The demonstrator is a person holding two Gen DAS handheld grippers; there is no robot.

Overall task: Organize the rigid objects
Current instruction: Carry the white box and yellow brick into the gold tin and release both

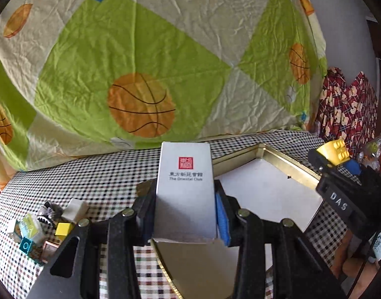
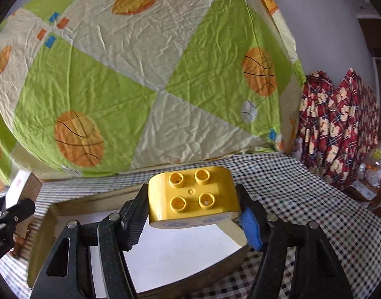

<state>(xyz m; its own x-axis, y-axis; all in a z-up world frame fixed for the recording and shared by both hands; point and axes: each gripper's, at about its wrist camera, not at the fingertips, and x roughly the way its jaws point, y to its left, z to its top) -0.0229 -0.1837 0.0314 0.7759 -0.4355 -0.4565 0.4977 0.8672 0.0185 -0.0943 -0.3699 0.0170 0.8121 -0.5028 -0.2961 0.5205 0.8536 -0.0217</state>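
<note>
In the left wrist view, our left gripper (image 1: 184, 209) is clamped on a grey carton (image 1: 185, 186). The carton stands upright between the pads, a red seal and printed lettering on its face. Under and behind it lies a tray (image 1: 285, 154) with a gold rim and white floor, resting on the checked cloth (image 1: 103, 174) that covers the table. The carton hangs over the tray's near left part; we cannot tell whether it touches the floor. At lower left a pile (image 1: 41, 226) of small things sits on the cloth, well apart from the tray: a white block, a yellow cube, a teal piece and a clear box among them. At the right edge our right gripper (image 1: 336, 158) shows over the tray's far side, holding a yellow brick (image 1: 334, 152). Behind the table hangs a sheet (image 1: 140, 62) printed with basketballs.

In the right wrist view, the right gripper (image 2: 193, 211) holds the brick (image 2: 192, 196) by its two short ends, studs facing the camera, fingers fairly wide to span it. The brick is in the air above the tray (image 2: 53, 214), whose white floor shows below. The cloth (image 2: 302, 199) runs off to the right. At the left edge we see part of the left gripper (image 2: 8, 214) with the carton (image 2: 17, 189) in it. The sheet (image 2: 140, 74) fills the background, with a red patterned fabric (image 2: 339, 124) beside it on the right.
</note>
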